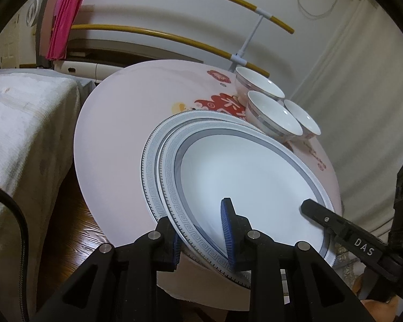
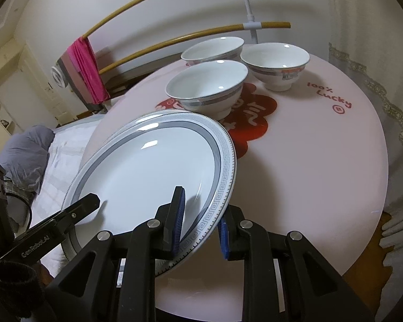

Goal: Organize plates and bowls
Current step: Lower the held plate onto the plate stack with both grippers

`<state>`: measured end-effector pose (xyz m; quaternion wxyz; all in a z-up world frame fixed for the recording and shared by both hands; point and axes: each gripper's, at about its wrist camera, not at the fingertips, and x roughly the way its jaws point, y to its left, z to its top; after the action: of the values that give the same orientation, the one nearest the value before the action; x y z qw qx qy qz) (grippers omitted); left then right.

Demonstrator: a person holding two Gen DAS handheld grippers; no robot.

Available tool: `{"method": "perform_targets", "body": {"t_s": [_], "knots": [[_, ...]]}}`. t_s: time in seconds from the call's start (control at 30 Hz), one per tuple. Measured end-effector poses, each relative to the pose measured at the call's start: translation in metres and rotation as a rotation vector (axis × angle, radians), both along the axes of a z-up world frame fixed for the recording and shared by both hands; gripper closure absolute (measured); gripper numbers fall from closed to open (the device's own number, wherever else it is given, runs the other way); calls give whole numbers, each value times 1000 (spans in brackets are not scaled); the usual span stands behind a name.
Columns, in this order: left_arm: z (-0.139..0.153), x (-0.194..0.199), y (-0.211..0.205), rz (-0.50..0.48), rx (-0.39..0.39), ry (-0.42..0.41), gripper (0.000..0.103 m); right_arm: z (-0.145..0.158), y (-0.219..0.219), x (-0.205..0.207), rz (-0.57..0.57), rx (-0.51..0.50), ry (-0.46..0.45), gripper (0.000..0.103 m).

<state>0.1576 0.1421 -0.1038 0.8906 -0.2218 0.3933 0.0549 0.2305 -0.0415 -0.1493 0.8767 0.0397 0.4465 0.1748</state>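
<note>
Clearly, from the left wrist, the left gripper (image 1: 202,237) pinches the near rim of the top plate (image 1: 244,177), glossy white with a grey key-pattern border, lying skewed over a second plate (image 1: 149,161) on the round table (image 1: 107,139)

From the right wrist, the right gripper (image 2: 201,222) pinches that plate's opposite rim; three smooth bowls (image 2: 207,88) stand just beyond

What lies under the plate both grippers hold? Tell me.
Under the held plate a second plate with the same patterned rim peeks out on the pink table. Only its rim shows; the rest is covered.
</note>
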Motion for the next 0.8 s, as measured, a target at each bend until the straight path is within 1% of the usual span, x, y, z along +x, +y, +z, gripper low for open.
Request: {"method": "perform_targets", "body": {"t_s": [0.07, 0.3, 0.5, 0.63, 0.8], "knots": [[0, 1, -1, 1, 0, 0, 80, -4, 0, 1, -8, -3, 15, 80], [0, 3, -2, -6, 3, 2, 80, -4, -1, 3, -11, 0, 5, 80], [0, 4, -4, -10, 10, 3, 80, -6, 1, 4, -27, -18, -3, 79], [0, 4, -3, -8, 10, 3, 80, -6, 6, 3, -33, -44, -20, 76], [1, 4, -3, -5, 22, 4, 80, -8, 6, 6, -40, -43, -24, 74]]}}
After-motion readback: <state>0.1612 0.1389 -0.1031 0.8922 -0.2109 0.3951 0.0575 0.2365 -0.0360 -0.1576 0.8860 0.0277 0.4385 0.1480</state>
